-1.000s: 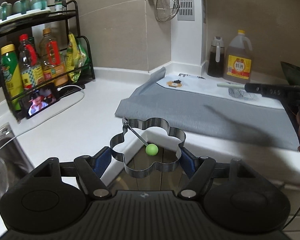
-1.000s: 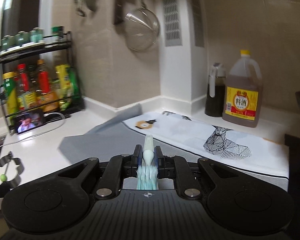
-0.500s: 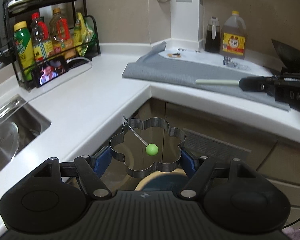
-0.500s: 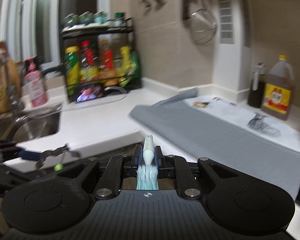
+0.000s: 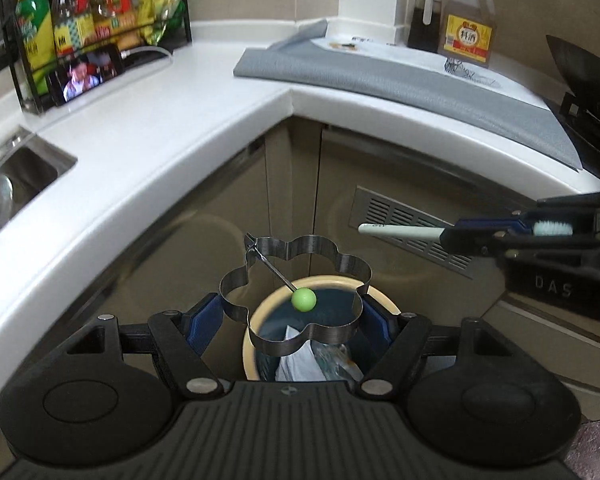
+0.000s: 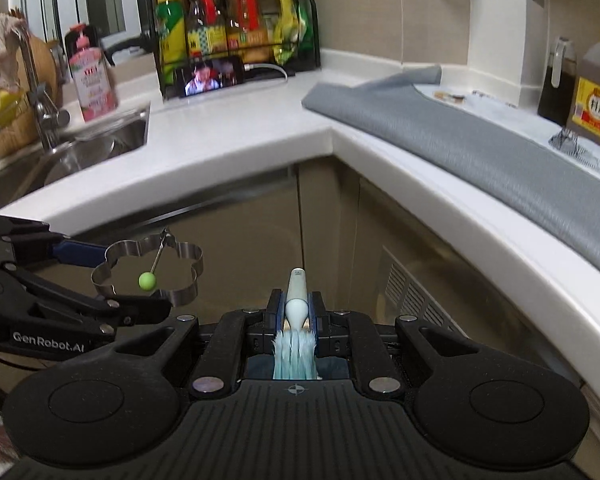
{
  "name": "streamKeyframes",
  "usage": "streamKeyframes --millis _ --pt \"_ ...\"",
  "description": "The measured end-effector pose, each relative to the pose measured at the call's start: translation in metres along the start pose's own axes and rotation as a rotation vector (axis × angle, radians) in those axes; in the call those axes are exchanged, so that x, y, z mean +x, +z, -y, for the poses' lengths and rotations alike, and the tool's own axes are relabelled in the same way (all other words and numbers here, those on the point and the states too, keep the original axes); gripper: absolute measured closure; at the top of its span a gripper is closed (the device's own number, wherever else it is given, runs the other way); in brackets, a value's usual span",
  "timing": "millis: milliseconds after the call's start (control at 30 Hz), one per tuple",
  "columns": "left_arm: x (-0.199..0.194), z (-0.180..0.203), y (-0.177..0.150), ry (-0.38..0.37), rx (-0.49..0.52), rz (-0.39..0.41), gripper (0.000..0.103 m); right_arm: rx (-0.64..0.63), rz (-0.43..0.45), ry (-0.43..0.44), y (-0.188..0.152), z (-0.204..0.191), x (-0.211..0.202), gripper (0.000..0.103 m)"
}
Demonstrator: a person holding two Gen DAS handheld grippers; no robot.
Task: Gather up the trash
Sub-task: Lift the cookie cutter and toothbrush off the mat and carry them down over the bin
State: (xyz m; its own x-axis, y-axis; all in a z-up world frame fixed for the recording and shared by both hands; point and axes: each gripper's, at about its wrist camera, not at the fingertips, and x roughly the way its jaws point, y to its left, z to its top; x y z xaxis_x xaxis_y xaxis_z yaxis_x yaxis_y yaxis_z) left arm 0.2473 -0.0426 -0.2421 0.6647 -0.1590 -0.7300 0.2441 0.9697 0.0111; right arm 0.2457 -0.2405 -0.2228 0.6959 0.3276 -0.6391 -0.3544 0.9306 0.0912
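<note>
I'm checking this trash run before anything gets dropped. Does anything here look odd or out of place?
Yes. The left gripper holds an intact flower-shaped metal egg ring right above the trash bin, and the right gripper holds a toothbrush. Neither looks damaged. On the counter, the grey mat has one corner folded up.

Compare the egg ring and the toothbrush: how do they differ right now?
The egg ring is a steel flower-shaped band with a green knob; the toothbrush is a slim pale stick with blue bristles. The ring spans the wide-set left tool; the brush sits in the nearly closed right tool. The ring hangs over the bin; the brush is off to its side. Both are gripped.
</note>
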Motion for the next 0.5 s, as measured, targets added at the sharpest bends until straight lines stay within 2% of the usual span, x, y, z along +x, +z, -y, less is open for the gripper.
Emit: streamKeyframes --millis 500 --pt "0.014 0.0 -0.001 -0.008 0.001 -0.048 0.025 0.019 -0.051 0.005 -0.006 0.001 0.014 0.089"
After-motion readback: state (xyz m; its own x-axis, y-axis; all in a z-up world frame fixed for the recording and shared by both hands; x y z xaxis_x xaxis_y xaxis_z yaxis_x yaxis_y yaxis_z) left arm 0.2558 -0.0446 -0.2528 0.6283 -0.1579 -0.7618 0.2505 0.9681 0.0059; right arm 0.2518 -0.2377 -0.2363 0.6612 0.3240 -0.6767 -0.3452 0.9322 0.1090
